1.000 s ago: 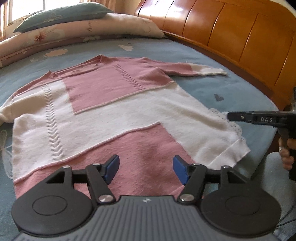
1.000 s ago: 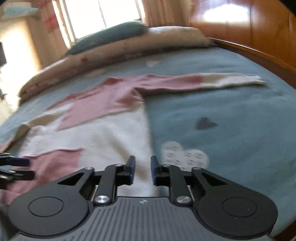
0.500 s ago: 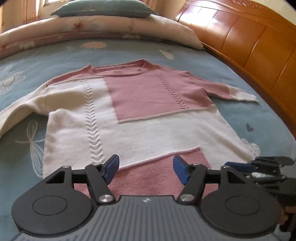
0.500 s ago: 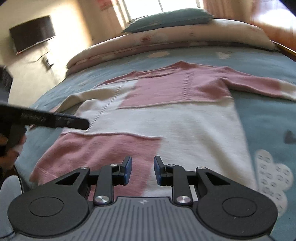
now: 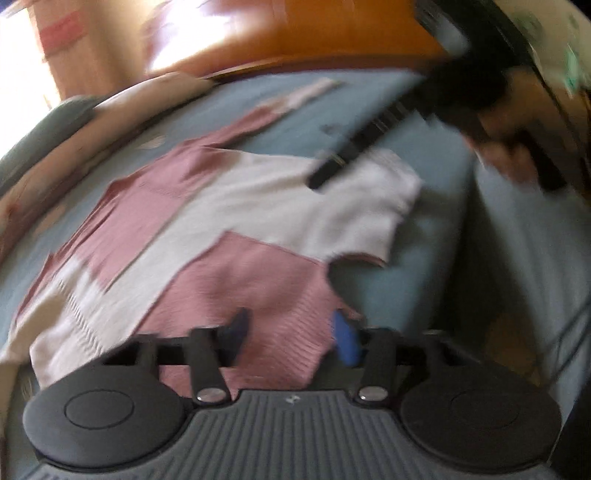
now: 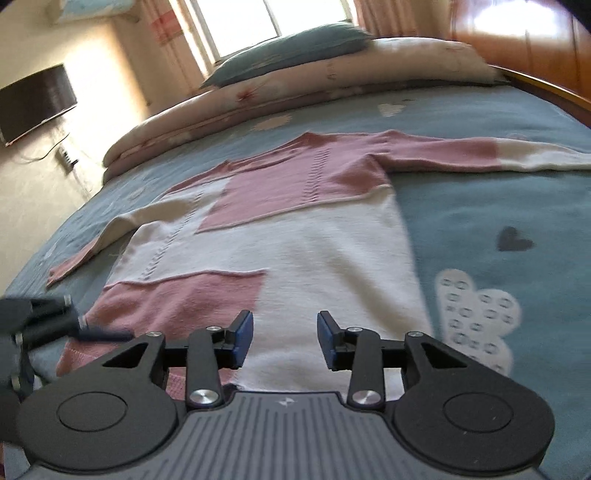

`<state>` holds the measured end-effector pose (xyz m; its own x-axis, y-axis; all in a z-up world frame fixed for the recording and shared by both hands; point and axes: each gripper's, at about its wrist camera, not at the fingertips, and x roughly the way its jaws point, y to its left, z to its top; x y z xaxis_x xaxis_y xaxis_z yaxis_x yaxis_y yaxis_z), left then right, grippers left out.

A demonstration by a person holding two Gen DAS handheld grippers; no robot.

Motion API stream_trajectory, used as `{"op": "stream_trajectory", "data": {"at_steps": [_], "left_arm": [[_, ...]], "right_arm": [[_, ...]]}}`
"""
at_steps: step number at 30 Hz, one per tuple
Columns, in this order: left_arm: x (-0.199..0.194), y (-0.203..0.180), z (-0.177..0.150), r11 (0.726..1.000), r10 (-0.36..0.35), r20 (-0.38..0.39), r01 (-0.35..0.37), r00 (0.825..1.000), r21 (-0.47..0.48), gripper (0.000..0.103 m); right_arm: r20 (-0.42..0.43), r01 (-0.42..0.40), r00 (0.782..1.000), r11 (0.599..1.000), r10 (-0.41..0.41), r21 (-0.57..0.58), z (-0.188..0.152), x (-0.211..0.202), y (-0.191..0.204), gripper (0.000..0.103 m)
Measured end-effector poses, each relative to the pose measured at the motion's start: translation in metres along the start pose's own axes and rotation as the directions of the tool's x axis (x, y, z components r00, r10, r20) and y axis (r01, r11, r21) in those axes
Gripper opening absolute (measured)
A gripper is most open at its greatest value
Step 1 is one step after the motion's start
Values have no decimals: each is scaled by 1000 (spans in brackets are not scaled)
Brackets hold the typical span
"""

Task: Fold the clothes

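Right wrist view: left gripper (image 6: 74, 325) low at the sweater's left hem corner, blurred, jaw state unclear | pink-and-cream sweater (image 6: 295, 236) spread flat on the blue bedspread (image 6: 498, 199) (sleeves out sideways) | right gripper (image 6: 285, 338) above the hem's middle, fingers parted, nothing between them

Two low hem-side views, sharing the sweater (image 6: 295, 236)

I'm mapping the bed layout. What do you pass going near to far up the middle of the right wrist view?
Right gripper → sweater's white lower panel → its pink chest panel → blue bedsheet → floral rolled quilt → teal pillow → window.
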<state>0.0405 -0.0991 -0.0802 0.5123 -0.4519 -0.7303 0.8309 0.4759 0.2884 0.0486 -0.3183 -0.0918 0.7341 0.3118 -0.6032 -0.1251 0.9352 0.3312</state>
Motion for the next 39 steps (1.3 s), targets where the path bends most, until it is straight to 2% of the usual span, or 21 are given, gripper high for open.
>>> {"op": "stream_trajectory", "data": {"at_steps": [6, 7, 8, 9, 10, 14, 16, 19, 23, 27, 30, 31, 33, 35, 36, 39], "left_arm": [[11, -24, -4, 985, 35, -69, -23, 997, 173, 41], [13, -24, -4, 983, 47, -77, -32, 996, 183, 40], [15, -24, -5, 982, 57, -82, -41, 995, 186, 33], [15, -20, -5, 985, 57, -83, -42, 995, 165, 24], [14, -14, -4, 991, 49, -80, -39, 996, 126, 6], [10, 12, -2, 999, 21, -67, -23, 998, -32, 5], [8, 24, -1, 994, 7, -58, -14, 998, -111, 5], [6, 43, 0, 974, -11, -43, 1, 999, -228, 5], [3, 67, 2, 931, -27, -21, 18, 999, -365, 5], [1, 79, 2, 914, -16, -7, 12, 1000, -405, 5], [-1, 87, 1, 902, -9, 5, 10, 1000, -432, 5], [-1, 88, 0, 899, -8, 11, 12, 1000, -437, 5], [-3, 90, -1, 898, -1, 18, 9, 1000, -440, 5], [-5, 91, -4, 895, -2, 28, 15, 1000, -445, 6], [-6, 91, -5, 893, -2, 31, 16, 1000, -449, 7], [-10, 92, -10, 892, 10, 34, 7, 999, -453, 7]], "right_arm": [[12, -16, 1000, 1000, 16, 12, -7, -11, -2, 46], [13, -19, 1000, 1000, 19, 12, -7, -11, -2, 46], [14, -23, 1000, 1000, 22, 12, -7, -12, -1, 46], [14, -26, 1000, 1000, 26, 11, -7, -12, -1, 46], [15, -29, 999, 1000, 29, 11, -7, -12, 0, 46], [1, -63, 998, 998, 63, -4, -9, -15, 5, 47], [-33, -116, 993, 993, 115, -10, -14, -14, 9, 50], [-94, -211, 973, 977, 210, 2, -23, -9, 16, 51], [-162, -260, 951, 965, 263, 39, -34, 11, 28, 51], [-214, -207, 953, 976, 215, 63, -39, 36, 41, 51], [-198, -179, 964, 984, 179, 18, -43, 41, 54, 51], [-189, -160, 969, 987, 157, -1, -44, 41, 58, 49], [-170, -122, 979, 992, 114, -39, -47, 42, 66, 39], [-158, -79, 985, 992, 63, -97, -49, 43, 72, 23], [-152, -60, 987, 990, 41, -125, -50, 42, 74, 22], [-155, -94, 984, 994, 84, -56, -49, 38, 62, 14]]}}
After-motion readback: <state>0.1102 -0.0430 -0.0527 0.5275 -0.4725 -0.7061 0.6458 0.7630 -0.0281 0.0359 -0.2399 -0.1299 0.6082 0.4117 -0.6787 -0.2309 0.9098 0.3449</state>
